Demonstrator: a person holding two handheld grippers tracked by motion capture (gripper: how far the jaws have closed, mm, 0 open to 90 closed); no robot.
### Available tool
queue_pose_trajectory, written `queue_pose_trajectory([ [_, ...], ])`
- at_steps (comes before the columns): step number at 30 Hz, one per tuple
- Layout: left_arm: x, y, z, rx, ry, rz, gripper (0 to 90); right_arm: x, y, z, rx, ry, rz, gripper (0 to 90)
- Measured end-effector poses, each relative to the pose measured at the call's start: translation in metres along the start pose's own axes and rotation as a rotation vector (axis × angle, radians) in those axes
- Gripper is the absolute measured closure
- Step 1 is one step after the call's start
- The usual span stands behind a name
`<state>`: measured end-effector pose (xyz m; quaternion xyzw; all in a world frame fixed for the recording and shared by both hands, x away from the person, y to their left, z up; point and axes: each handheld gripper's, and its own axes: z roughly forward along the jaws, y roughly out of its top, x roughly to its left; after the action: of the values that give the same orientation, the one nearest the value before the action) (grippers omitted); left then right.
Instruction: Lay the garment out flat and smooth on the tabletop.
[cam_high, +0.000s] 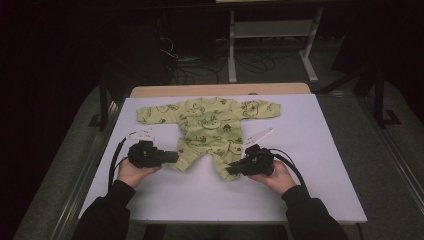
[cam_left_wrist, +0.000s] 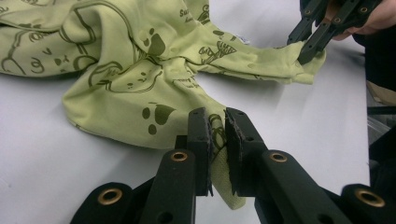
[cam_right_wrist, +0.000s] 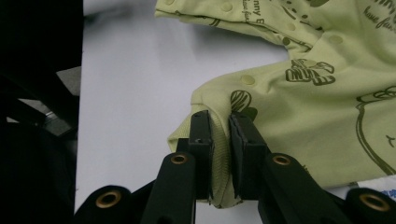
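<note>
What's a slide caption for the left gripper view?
Left gripper clamps one leg cuff of the green baby romper; right gripper pinches the other.

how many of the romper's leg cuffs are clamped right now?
2. The left gripper is shut on the leg cuff at the green romper's left in the high view; the right gripper is shut on the other leg cuff.

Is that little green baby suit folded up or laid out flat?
Spread flat: the baby suit lies open on the table, sleeves stretched sideways, each gripper pinching a leg cuff.
</note>
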<state>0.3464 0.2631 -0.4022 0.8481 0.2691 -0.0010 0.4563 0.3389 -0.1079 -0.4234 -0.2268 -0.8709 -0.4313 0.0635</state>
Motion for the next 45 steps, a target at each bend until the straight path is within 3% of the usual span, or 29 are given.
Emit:
queue_pose_trajectory([
  [28, -0.045, -0.023, -0.003, 0.136, -0.124, 0.098, 80.8, 0.020, -0.020, 0.000, 0.119, 0.124, -0.005, 79.0],
  [45, -0.058, -0.038, -0.002, 0.253, -0.196, 0.125, 81.0, 0.025, -0.031, 0.001, 0.193, 0.187, 0.011, 79.3],
])
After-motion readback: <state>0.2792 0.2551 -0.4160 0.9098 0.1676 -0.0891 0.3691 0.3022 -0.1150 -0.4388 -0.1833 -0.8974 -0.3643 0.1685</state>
